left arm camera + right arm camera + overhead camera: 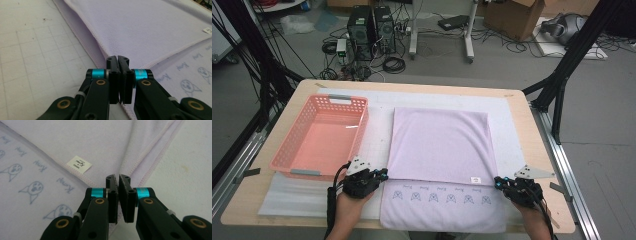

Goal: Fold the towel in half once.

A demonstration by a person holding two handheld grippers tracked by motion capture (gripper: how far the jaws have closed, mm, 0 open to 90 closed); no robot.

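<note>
The towel point(439, 150) lies folded at centre frame on the worktop point(532, 130), right of a basket point(319, 135). The left gripper point(382, 175) is clamped on its lower-left fold corner. The right gripper point(499, 182) is clamped on the lower-right corner, beside the label point(79, 164).

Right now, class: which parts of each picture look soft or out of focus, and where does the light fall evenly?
High view: even light, faint shadows; the lilac towel and pink basket look slightly soft. Left gripper view: the left gripper is sharp, while the towel's far edge blurs. Right gripper view: the right gripper and white label are fairly sharp; no glare.
</note>
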